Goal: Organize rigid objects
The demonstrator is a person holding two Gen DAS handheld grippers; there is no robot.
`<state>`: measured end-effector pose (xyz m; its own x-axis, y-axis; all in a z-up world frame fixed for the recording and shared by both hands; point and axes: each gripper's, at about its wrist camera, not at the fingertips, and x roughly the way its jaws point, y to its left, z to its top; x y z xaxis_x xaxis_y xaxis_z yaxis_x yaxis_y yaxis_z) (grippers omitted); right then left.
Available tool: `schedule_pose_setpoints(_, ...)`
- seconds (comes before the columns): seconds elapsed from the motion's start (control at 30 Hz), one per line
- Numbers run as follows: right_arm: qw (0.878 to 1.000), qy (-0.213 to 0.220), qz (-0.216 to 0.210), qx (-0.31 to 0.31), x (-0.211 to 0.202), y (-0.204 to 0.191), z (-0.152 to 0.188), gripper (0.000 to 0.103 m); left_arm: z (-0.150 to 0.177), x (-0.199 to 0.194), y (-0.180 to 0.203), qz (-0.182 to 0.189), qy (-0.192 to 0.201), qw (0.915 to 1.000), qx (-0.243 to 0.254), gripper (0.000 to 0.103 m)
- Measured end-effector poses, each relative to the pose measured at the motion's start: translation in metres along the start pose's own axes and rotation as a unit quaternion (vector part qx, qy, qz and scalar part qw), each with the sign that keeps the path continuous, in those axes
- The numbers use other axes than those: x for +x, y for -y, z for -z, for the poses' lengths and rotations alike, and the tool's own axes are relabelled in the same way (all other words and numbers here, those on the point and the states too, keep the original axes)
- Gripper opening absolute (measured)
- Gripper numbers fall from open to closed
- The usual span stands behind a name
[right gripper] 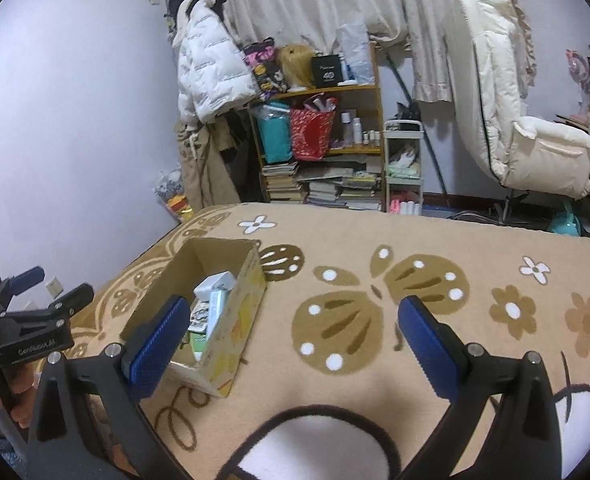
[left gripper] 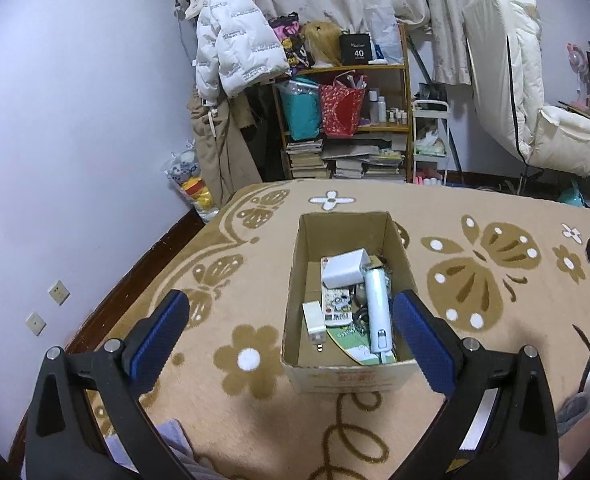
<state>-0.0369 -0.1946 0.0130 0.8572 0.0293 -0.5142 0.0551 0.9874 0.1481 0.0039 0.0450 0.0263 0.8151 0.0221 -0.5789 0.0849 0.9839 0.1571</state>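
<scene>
Several rigid items fill the open cardboard box [left gripper: 349, 374]: white charger [left gripper: 313, 318], remote control [left gripper: 337, 306], white tube [left gripper: 377, 308]. Left gripper [left gripper: 291, 334] and right gripper [right gripper: 291, 338] gape empty.

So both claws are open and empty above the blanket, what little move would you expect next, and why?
Probably nothing more to pick up: draw the left gripper back from the cardboard box. The white charger, remote and white tube already lie inside, and both views show no loose item on the blanket. The right gripper also holds nothing.
</scene>
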Motion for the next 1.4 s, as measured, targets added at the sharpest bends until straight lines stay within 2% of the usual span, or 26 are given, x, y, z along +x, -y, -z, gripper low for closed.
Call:
schedule_pose_setpoints(0.27, 0.999, 0.018, -0.014, 0.029, -0.001, 0.015, 0.013, 0.103, 0.013, 0.01, 0.008, -0.004, -0.015, 0.9999, 0.007, 0.101)
schedule_pose_setpoints(0.63, 0.998, -0.003, -0.023, 0.059, 0.014, 0.031, 0.025, 0.103, 0.019, 0.015, 0.008, 0.008, -0.013, 0.9999, -0.004, 0.101)
schedule_pose_setpoints(1.0, 0.998, -0.026, -0.016, 0.057, 0.025, 0.033, 0.029, 0.103, 0.02, 0.032, 0.008, 0.018, -0.043, 0.9989, -0.01, 0.101)
schedule_pose_setpoints(1.4, 0.998, -0.028, -0.013, 0.05, 0.027, 0.03, 0.032, 0.103, 0.021, 0.032, 0.012, 0.009, -0.043, 0.9991, -0.002, 0.101)
